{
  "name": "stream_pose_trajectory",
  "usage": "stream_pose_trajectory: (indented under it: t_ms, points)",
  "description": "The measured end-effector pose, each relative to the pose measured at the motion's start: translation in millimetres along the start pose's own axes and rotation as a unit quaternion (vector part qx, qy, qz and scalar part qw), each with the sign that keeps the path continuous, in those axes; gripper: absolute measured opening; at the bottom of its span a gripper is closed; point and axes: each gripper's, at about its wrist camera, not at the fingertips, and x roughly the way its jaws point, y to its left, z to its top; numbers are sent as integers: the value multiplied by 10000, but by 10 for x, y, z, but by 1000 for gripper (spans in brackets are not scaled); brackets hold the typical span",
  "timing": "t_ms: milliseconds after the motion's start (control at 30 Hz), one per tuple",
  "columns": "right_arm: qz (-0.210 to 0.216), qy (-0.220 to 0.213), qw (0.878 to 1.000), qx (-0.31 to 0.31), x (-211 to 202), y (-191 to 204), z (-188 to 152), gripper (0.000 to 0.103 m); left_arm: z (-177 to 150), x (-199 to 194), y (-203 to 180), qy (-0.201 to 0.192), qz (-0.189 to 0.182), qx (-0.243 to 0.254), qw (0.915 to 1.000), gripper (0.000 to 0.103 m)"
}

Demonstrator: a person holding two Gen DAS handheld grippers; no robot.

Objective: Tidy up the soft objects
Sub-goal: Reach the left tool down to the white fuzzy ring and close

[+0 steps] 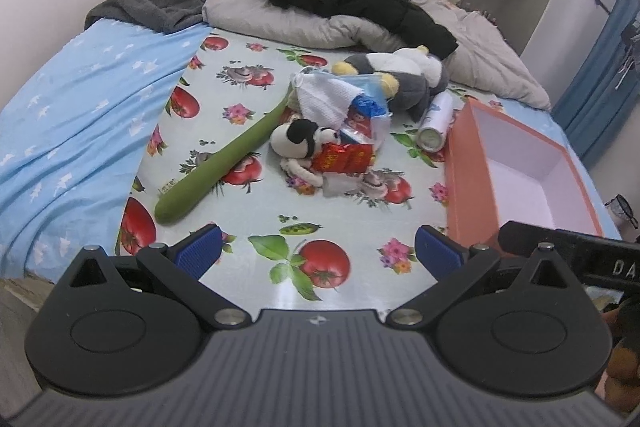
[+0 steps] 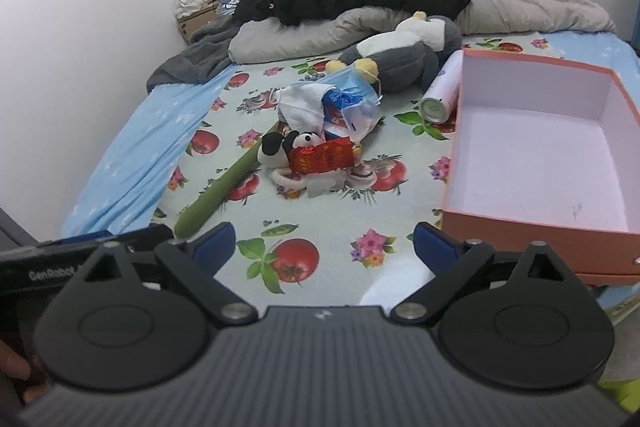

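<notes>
- Where the heap lies ahead of both claws, a red packet (image 2: 323,157) partly hides the panda plush (image 2: 276,147).
- Orange box (image 2: 532,231), ahead-right of the right gripper (image 2: 324,247): nothing inside.
- Left gripper (image 1: 318,247) and right: jaws apart, gripping nothing.
- Green plush cucumber (image 1: 224,163) lies ahead-left.

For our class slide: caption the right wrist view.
Open right gripper above the bed, facing soft toys beside an empty orange box.

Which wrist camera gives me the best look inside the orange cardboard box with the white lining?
The right wrist view: the orange cardboard box with the white lining sits close, its whole floor visible and bare. The left wrist view shows the box at the frame's right, mostly its outer wall and only part of the floor.
</notes>
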Motion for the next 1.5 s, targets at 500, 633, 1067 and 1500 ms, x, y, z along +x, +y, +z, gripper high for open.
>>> stream_pose_trajectory:
  t_ms: [500,633,1067,1500]
  points:
    - [277,387,9986,211,881,-39,362,84,299,970,168,313,58,10,9995,102]
    - [262,523,9977,342,1163,-122,427,84,407,1293,184,381,24,114,9992,100]
    - [230,1112,9903,805,2199,-353,622,84,539,2342,420,797,-198,-349,9960,66]
    - [267,1550,9816,1081,2849,-452,554,59,582,2927,604,1107,-527,-1089,9865,50]
